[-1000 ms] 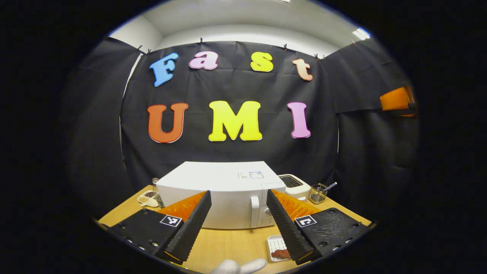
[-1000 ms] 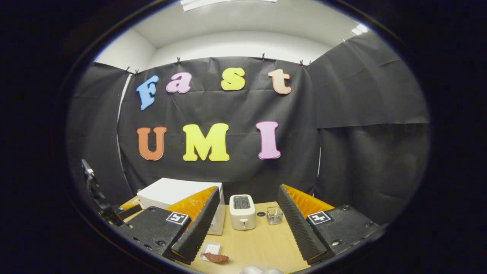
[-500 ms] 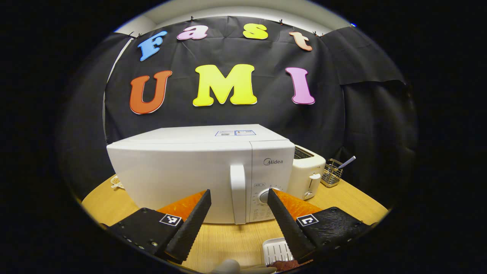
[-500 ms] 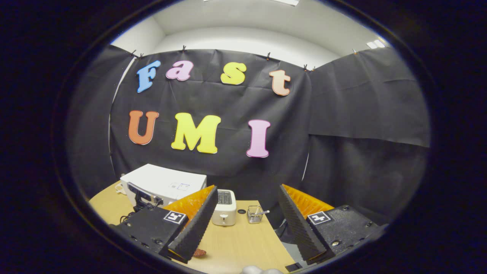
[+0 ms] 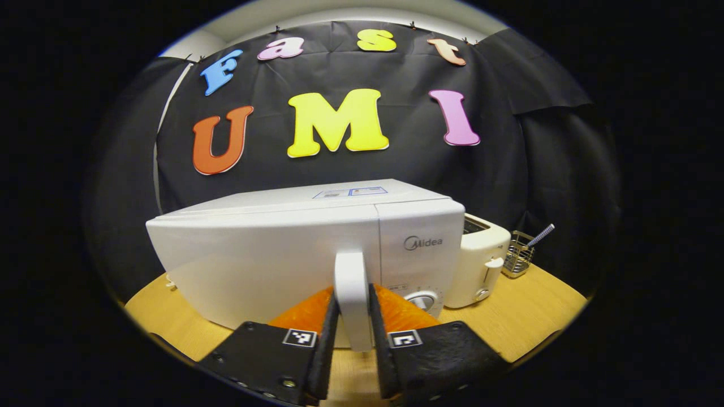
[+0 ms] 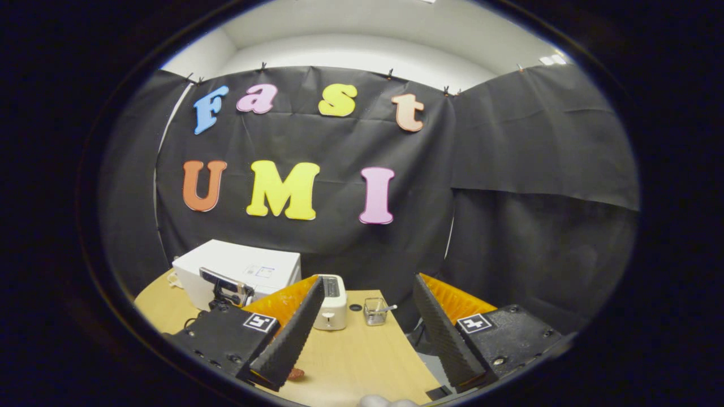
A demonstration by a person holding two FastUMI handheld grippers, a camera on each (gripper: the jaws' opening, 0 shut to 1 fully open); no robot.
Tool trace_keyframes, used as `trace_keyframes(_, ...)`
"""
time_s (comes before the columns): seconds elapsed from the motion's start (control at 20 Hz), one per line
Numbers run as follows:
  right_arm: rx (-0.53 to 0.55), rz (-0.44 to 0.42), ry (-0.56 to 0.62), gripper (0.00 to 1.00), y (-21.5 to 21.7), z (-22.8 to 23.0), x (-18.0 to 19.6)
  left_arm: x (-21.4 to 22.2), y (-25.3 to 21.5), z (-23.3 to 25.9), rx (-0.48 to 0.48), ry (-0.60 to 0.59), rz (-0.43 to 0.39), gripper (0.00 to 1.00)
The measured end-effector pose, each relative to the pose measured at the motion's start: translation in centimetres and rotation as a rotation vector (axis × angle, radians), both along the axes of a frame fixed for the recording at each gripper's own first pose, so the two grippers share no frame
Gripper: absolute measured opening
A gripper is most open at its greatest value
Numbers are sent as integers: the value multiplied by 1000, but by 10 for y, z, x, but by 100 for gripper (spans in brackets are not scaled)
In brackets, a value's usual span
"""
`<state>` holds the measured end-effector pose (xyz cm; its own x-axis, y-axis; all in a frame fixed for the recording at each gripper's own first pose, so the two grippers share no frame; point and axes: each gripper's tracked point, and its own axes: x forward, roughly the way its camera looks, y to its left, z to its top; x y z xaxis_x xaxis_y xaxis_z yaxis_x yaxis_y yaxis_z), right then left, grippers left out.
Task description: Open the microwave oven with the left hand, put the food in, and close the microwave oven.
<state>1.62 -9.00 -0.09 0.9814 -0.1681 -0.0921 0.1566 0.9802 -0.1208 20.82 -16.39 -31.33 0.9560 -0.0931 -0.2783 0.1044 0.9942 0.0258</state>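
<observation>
A white microwave (image 5: 271,254) stands on the wooden table (image 5: 537,305) with its door flush and closed. My left gripper (image 5: 352,302) is shut on the upright door handle (image 5: 350,277), with one finger pressed on each side. In the right gripper view the microwave (image 6: 249,265) sits at the far left, with the left gripper (image 6: 223,285) in front of it. My right gripper (image 6: 367,280) hangs open over the table's near right part, with nothing between its fingers. A brown piece of food (image 6: 294,373) lies on the table, partly hidden behind one finger.
A white toaster (image 5: 481,260) stands right beside the microwave, and a wire holder (image 5: 517,260) with a utensil stands further right. In the right gripper view the toaster (image 6: 331,302) and a small holder (image 6: 374,311) are straight ahead. The table edge (image 6: 418,373) runs at lower right.
My left gripper has moved in to the microwave and has shut on the door handle. The right gripper has stayed open and has turned slightly.
</observation>
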Motion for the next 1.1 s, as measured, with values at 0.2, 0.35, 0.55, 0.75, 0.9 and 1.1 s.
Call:
trace_keyframes(0.2,11,1,7,96,0,-3,2,-1,-1,-3,-19,43,-15,24)
trace_keyframes(0.35,22,0,11,100,-1,-4,1,0,1,-1,-36,60,-24,18)
trace_keyframes(0.55,21,0,15,100,-2,-5,-4,-4,1,-3,-40,72,-32,18)
trace_keyframes(0.75,21,9,14,96,0,-4,-7,-7,2,-1,-51,72,-47,18)
trace_keyframes(0.9,17,23,11,100,3,-5,-10,-12,2,-1,-55,76,-54,18)
trace_keyframes(1.1,2,31,16,100,4,-7,-14,-46,11,1,-32,46,-49,18)
